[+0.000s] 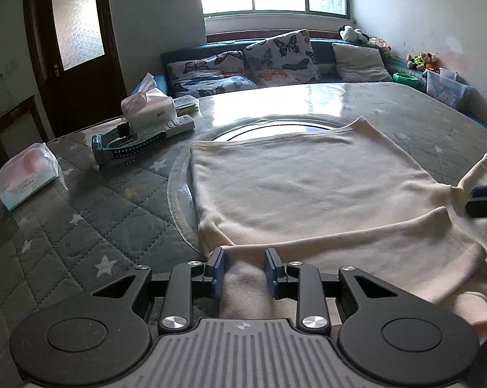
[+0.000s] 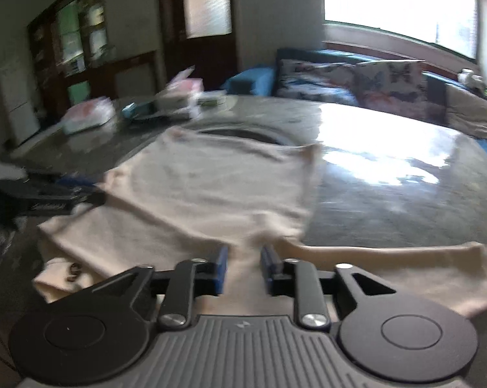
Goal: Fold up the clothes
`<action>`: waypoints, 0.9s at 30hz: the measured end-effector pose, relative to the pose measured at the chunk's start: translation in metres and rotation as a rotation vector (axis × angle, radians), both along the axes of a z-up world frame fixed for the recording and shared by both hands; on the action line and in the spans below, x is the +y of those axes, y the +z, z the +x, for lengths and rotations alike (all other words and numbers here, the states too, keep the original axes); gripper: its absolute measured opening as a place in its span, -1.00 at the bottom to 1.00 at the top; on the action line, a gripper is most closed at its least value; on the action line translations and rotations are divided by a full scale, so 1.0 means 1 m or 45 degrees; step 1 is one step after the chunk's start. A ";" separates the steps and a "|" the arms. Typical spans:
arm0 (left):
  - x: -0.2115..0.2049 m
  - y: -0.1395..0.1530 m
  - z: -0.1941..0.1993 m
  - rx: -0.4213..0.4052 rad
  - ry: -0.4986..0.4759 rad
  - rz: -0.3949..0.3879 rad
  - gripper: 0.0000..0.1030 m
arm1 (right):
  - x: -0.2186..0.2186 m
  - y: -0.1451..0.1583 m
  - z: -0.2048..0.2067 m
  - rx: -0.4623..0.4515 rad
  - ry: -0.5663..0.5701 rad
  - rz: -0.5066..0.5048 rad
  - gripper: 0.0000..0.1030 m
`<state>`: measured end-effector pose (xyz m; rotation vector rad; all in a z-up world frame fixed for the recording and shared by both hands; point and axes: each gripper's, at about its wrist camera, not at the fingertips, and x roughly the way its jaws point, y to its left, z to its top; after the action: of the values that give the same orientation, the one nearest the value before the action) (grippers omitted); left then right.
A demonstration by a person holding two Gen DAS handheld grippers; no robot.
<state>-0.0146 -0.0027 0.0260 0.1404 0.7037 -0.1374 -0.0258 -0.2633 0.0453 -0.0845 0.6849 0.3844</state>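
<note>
A cream garment (image 1: 308,187) lies spread flat on the table with its near edge folded over. My left gripper (image 1: 243,268) is at the garment's near left corner, and a bunch of the cream cloth fills the gap between its blue pads. The right gripper's tip (image 1: 486,200) shows at the right edge, against a raised sleeve. In the blurred right wrist view the garment (image 2: 211,187) stretches ahead, and my right gripper (image 2: 243,268) is shut on the cloth at its near edge. The left gripper (image 2: 65,200) sits at the far left of that view.
The table wears a grey quilted star cover (image 1: 81,226) with a glass turntable (image 1: 275,126) under the garment. At the left stand a tissue box (image 1: 146,106), a soft tissue pack (image 1: 26,174), a remote (image 1: 169,127) and a teal strapped device (image 1: 127,148). Behind is a sofa with butterfly cushions (image 1: 275,55).
</note>
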 end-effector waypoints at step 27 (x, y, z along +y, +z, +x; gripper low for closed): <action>-0.005 0.011 -0.036 -0.015 0.034 0.042 0.08 | -0.182 -0.038 0.021 0.017 -0.786 0.065 -0.16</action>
<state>-0.0505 -0.0076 0.0368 0.1634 0.6964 -0.0993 -0.0050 -0.4455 0.0072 0.1769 0.6778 -0.1909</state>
